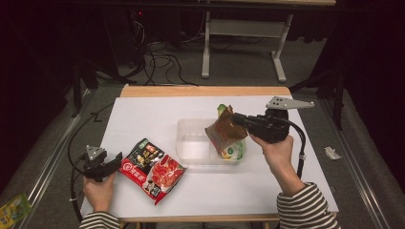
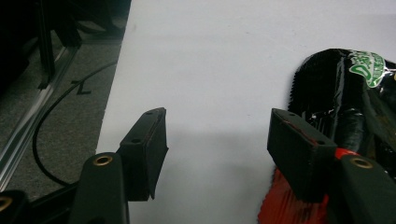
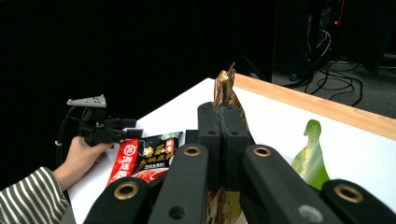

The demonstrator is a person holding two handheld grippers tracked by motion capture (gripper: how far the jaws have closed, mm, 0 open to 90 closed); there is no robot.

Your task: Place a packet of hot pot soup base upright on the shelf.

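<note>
Your right gripper (image 1: pixel 235 119) clenched on brown packet (image 1: pixel 223 131) top edge; packet hangs below fingers, over clear tub (image 1: pixel 191 143). Light, soft, slippery film: grip sealed edge. Left gripper (image 2: pixel 217 140) released.

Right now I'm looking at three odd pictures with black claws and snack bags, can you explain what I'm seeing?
A person at a white table holds a hand-held two-jaw gripper in each hand. One picture looks down from above; the other two come from cameras riding on each gripper, looking along its black jaws. The right gripper is shut on a brown snack bag, holding it over a clear plastic tub; a green packet shows there too. The left gripper rests open on the table beside a red and black packet, which lies flat.
</note>
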